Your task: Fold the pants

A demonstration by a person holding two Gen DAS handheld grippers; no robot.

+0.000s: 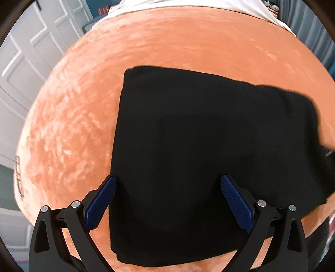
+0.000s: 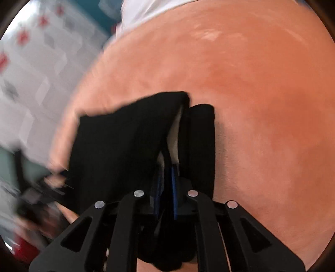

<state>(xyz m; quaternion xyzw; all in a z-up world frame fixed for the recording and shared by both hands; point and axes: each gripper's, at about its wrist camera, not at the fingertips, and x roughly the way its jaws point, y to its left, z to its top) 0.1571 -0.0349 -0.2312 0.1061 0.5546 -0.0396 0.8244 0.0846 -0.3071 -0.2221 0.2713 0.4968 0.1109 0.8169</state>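
Black pants (image 1: 199, 146) lie folded into a broad block on an orange plush blanket (image 1: 146, 41). My left gripper (image 1: 167, 184) hangs open just above the near edge of the pants, with blue pads (image 1: 234, 200) spread wide and nothing between them. In the right wrist view the pants (image 2: 117, 142) are lifted into a raised fold with a white inner lining (image 2: 174, 136) showing. My right gripper (image 2: 167, 173) is shut on that black cloth, its blue pads nearly together. This view is blurred.
The blanket (image 2: 261, 94) stretches wide to the right and far side. White bedding (image 1: 188, 4) lies at the far end. A white panelled door (image 1: 27, 52) stands to the left. A person's hand (image 2: 56, 180) on the left tool shows at lower left.
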